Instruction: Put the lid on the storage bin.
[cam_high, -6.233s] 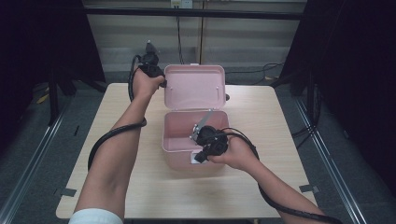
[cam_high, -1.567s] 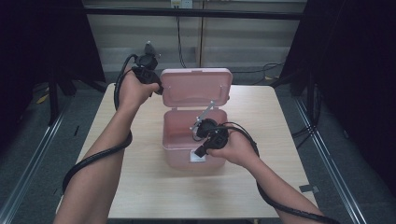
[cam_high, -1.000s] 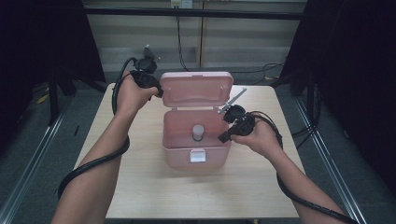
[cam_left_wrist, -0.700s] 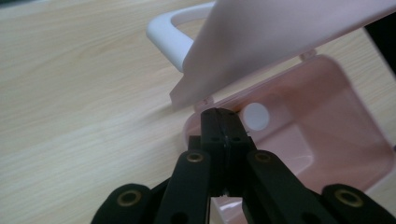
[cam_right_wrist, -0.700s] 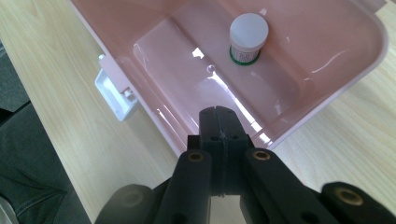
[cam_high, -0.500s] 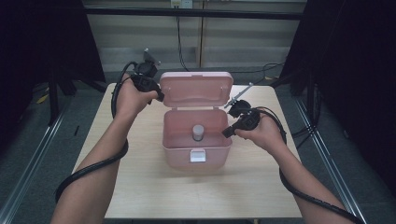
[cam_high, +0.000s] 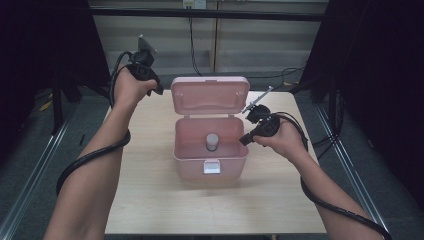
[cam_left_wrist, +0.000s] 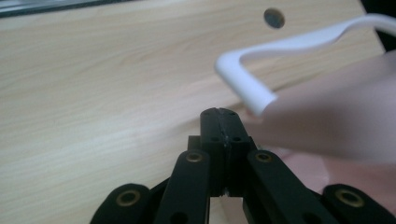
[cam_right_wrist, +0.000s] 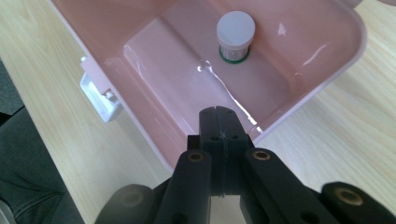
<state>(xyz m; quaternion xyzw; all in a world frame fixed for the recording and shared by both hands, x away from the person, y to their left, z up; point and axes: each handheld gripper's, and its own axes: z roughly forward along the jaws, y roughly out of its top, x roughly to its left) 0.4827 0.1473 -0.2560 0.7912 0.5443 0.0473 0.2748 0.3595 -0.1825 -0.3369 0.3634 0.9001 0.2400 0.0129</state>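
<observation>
At the desk's far left corner the left gripper hovers just behind the raised lid, jaws clenched together on nothing; its own view shows the white handle close beside the tips, so it looks placed to steady or tip the lid. The pink box sits mid-desk, open, with a small white-capped jar standing upright inside. By the box's right wall the right gripper also has its jaws clenched empty, aimed down toward the jar, probably ready to help close up.
</observation>
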